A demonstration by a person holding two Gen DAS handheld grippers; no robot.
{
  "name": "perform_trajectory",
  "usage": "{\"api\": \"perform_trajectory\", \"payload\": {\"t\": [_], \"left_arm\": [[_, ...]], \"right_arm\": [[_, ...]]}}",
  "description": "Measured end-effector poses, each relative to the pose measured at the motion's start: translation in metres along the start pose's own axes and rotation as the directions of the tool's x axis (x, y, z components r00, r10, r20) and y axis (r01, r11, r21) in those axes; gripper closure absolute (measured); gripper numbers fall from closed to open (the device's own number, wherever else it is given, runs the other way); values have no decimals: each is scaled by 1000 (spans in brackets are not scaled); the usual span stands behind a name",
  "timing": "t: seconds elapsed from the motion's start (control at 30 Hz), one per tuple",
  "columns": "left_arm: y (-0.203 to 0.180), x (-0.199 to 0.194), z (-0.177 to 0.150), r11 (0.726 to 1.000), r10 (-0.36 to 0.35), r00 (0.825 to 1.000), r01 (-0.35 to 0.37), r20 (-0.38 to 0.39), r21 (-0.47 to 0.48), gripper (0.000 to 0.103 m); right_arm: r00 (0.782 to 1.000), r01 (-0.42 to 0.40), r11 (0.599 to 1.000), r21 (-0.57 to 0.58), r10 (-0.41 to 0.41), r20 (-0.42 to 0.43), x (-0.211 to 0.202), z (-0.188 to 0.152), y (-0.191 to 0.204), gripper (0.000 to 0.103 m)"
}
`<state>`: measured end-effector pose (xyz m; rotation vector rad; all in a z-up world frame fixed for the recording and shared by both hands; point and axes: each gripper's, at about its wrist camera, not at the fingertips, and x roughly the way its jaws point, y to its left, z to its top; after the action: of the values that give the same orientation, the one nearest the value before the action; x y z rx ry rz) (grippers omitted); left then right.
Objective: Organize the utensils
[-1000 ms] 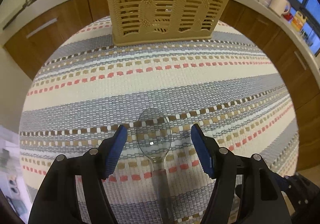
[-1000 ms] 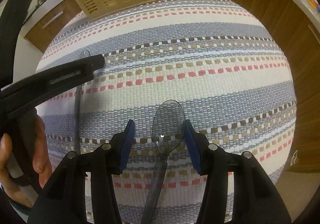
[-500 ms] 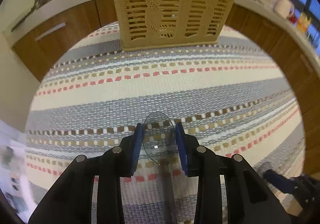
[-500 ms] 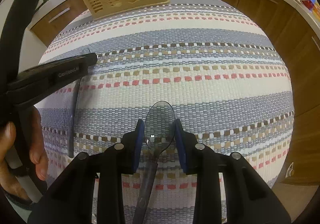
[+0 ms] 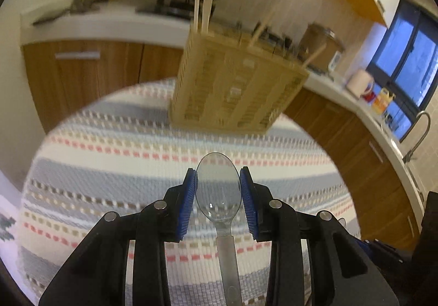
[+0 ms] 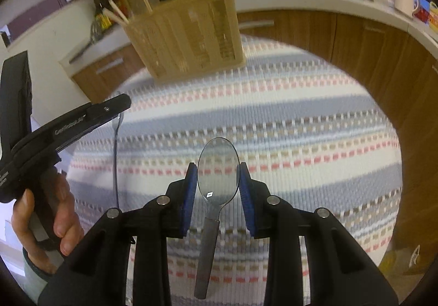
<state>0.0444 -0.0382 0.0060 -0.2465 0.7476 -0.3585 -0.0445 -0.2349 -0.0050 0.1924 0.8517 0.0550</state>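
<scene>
Though both wrist views are smeared by motion, each gripper plainly clamps a clear plastic spoon. The left gripper pinches the first clear plastic spoon by the sides of its bowl between blue pads; its long axis runs along the fingers, bowl tip pointing away toward the far edge of the round table, handle trailing back until the frame cuts it off. The right gripper grips the second clear spoon the same way, bowl forward, its grey-looking handle slanting back and a little left between the black arms. Both spoons sit over the striped woven tablecloth; whether they clear it cannot be told. At the table's far edge stands the tan slatted plastic basket, blurred, with pale sticks poking out, their tops hard to make out. Seen from the right wrist, the left hand is partly cut off at the frame edge.
</scene>
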Motion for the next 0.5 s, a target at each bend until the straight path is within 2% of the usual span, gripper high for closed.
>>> {"api": "perform_trajectory", "payload": {"t": [0.1, 0.17, 0.23, 0.33, 0.37, 0.43, 0.5], "left_arm": [[-4, -18, 14, 1000, 6, 996, -8, 83, 17, 72], [-12, -32, 22, 999, 16, 988, -23, 154, 40, 72], [-19, -45, 30, 997, 24, 974, -40, 226, 64, 72], [-32, -67, 41, 990, 47, 937, -91, 347, 109, 72], [-37, -71, 45, 986, 47, 924, -103, 381, 129, 72], [-42, -74, 52, 984, 38, 909, -106, 414, 142, 72], [-43, -76, 61, 985, 25, 898, -98, 439, 144, 72]], "right_arm": [[998, 8, 1000, -26, -6, 66, -12, 12, 4, 75], [994, 18, 999, -42, -13, 110, -18, 21, 8, 75], [985, 37, 997, -64, -26, 172, -26, 33, 13, 76], [969, 44, 995, -87, -21, 245, -36, 51, 19, 77], [965, 49, 994, -97, -22, 260, -37, 58, 21, 98], [960, 41, 994, -99, -12, 280, -38, 69, 21, 98], [964, 26, 994, -105, 3, 266, -29, 82, 23, 98]]}}
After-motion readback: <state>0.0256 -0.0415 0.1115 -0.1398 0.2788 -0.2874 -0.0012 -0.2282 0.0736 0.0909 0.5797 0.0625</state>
